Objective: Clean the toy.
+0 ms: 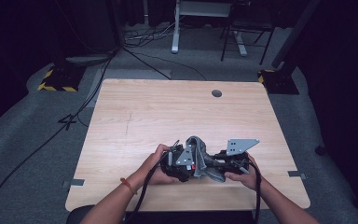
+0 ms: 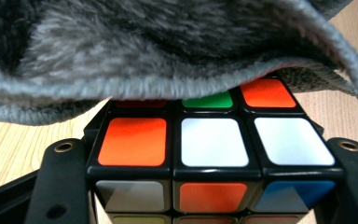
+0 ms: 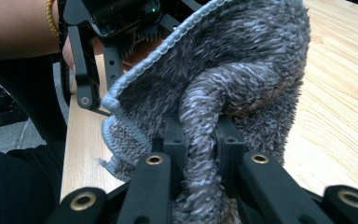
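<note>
The left gripper (image 1: 193, 164) holds a colour cube (image 2: 212, 154) clamped between its two black jaws, the pads pressing on opposite sides; white and orange tiles face up just beyond the jaws. Lying over the far top edge of the cube is a grey fluffy cloth (image 2: 168, 51), touching the upper row of tiles. The right gripper (image 3: 200, 154) is pinched tight on a bunched fold of that same cloth, which rises ahead of its jaws toward the left gripper. Both meet close together near the front edge of the tabletop (image 1: 168, 107), with the hands on either side.

The work looks like wiping the cube. To do it well, keep the cube gripped square so that it cannot twist, and draw the cloth flat across each face with light pressure, without snagging the jaws.
</note>
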The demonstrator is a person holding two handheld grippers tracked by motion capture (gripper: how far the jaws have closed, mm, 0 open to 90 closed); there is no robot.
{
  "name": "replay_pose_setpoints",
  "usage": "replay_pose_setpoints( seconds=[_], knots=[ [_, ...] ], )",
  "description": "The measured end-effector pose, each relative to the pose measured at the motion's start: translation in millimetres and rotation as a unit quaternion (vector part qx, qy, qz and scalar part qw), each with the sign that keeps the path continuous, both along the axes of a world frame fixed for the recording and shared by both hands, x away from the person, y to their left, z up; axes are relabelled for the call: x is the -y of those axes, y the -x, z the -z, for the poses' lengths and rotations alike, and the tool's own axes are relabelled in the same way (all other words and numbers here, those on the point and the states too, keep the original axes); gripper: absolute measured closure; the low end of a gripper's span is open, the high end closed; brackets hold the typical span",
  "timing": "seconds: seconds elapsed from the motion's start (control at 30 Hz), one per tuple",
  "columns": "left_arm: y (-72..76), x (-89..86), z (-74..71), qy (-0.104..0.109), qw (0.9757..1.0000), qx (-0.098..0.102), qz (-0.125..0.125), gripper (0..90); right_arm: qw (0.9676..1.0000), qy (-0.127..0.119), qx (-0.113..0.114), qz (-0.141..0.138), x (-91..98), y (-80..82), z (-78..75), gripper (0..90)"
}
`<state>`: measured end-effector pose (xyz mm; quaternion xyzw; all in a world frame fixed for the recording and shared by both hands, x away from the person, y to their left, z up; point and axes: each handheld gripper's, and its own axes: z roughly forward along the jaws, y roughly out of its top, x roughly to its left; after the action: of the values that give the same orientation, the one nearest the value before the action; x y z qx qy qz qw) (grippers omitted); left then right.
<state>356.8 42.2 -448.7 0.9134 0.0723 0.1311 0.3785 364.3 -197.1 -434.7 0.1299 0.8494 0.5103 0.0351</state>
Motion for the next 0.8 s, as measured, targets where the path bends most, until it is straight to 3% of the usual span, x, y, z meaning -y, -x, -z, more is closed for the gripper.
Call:
replay_pose_setpoints(
  seconds=[0.13, 0.23, 0.33, 0.4, 0.47, 0.57, 0.63, 0.73, 0.8],
  knots=[
    [-0.1, -4.6, -5.7, 0.030, 0.9995, -0.001, 0.005, 33.4, 0.9995, 0.023, -0.016, 0.012, 1.1, -7.0, 7.2, 79.3],
    [1.1, -7.1, -12.0, 0.060, 0.9982, -0.005, 0.011, 33.5, 0.9982, 0.052, -0.031, 0.006, -3.1, -9.7, 17.7, 79.3],
    [2.6, -5.8, -10.7, 0.039, 0.9991, 0.007, 0.013, 33.4, 0.9980, 0.058, -0.025, -0.004, -10.1, -5.9, 19.0, 79.3],
    [0.5, -7.2, -8.3, 0.034, 0.9993, -0.005, 0.015, 33.3, 0.9983, 0.055, -0.020, -0.004, -10.4, -4.2, 16.5, 79.4],
    [-0.4, -6.2, -6.1, 0.018, 0.9998, 0.000, 0.008, 32.7, 0.9990, 0.038, -0.024, -0.001, -6.5, -4.2, 14.7, 79.4],
    [-1.5, -4.5, -5.0, 0.011, 0.9999, -0.003, 0.009, 32.3, 0.9997, 0.020, -0.016, 0.003, -1.6, -3.5, 7.8, 79.4],
    [-0.6, -0.5, -1.4, -0.009, 0.9999, 0.005, 0.005, 33.0, 0.9999, -0.004, -0.014, -0.003, -0.3, -1.5, 1.9, 79.5],
    [-0.3, 0.6, 0.3, -0.016, 0.9998, 0.007, 0.005, 33.2, 0.9998, 0.018, 0.005, -0.006, -4.9, 2.5, -0.5, 79.4],
    [-1.5, -1.2, -0.7, -0.003, 1.0000, 0.002, 0.003, 33.3, 0.9998, 0.018, -0.001, -0.001, -3.9, 0.2, 2.4, 79.4]
  ],
)
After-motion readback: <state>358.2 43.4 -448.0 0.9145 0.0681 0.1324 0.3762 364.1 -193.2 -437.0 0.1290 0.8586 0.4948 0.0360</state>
